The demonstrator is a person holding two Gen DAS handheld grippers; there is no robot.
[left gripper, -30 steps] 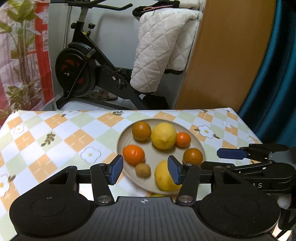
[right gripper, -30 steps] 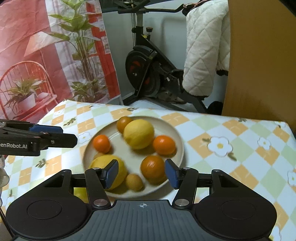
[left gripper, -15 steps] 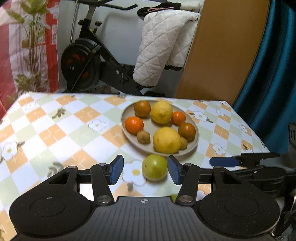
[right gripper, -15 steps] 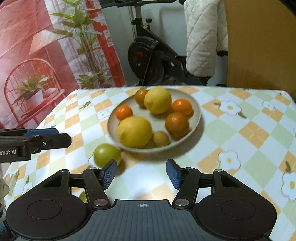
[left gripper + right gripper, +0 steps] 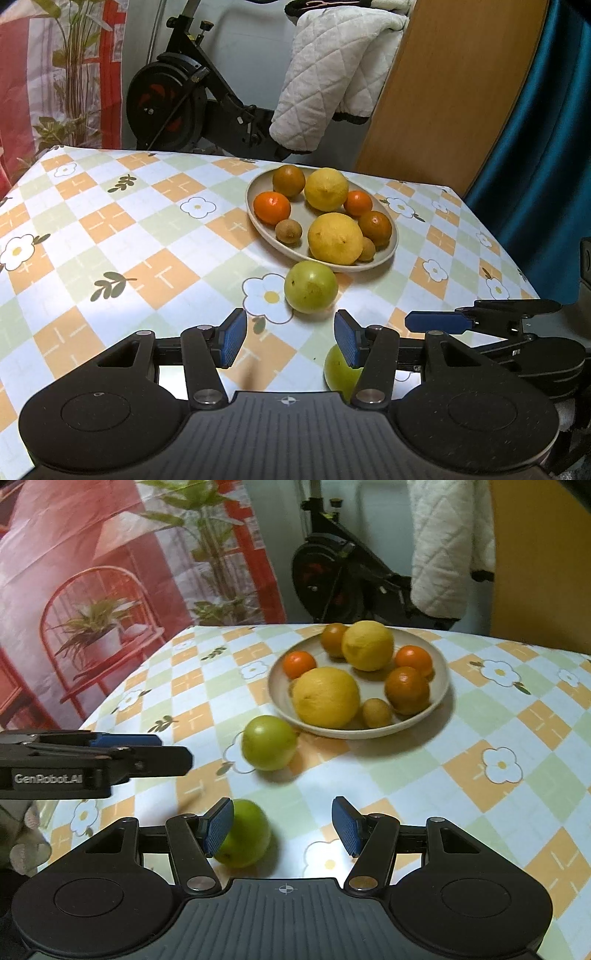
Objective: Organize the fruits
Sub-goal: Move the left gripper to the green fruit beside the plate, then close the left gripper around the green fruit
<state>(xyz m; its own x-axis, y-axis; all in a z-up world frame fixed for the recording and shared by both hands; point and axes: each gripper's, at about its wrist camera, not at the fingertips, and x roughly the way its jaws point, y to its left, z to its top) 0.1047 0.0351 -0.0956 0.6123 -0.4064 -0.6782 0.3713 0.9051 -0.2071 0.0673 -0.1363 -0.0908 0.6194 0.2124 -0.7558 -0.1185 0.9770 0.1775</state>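
Sorting fruit: plate (image 5: pixel 392 246) filled, two green fruits remain on bench (image 5: pixel 110 229)
Left tongs (image 5: pixel 290 341) and right tongs (image 5: pixel 281 825) spread, empty; far green fruit (image 5: pixel 269 743) at plate's 7 o'clock, near green fruit (image 5: pixel 246 832) just beside right tongs

Beige round plate (image 5: pixel 392 246) on checked tablecloth, holds 8 fruits: 2 big yellow lemons, near one (image 5: pixel 335 239) at front edge, far one (image 5: pixel 326 189) toward back. 4 oranges: bright one (image 5: pixel 272 208) on left, darker one (image 5: pixel 289 180) at back, small one (image 5: pixel 357 203) right of far lemon, dark one (image 5: pixel 374 225) on right side. 2 small brown kiwis, one (image 5: pixel 289 231) left of near lemon, other (image 5: pixel 368 249) tucked betw. near lemon & dark orange. Off plate: green apple (image 5: pixel 311 287) on cloth just beside plate's front rim; 2nd green apple (image 5: pixel 244 833) nearer the cams, well apart from plate, upright, partly hidden.
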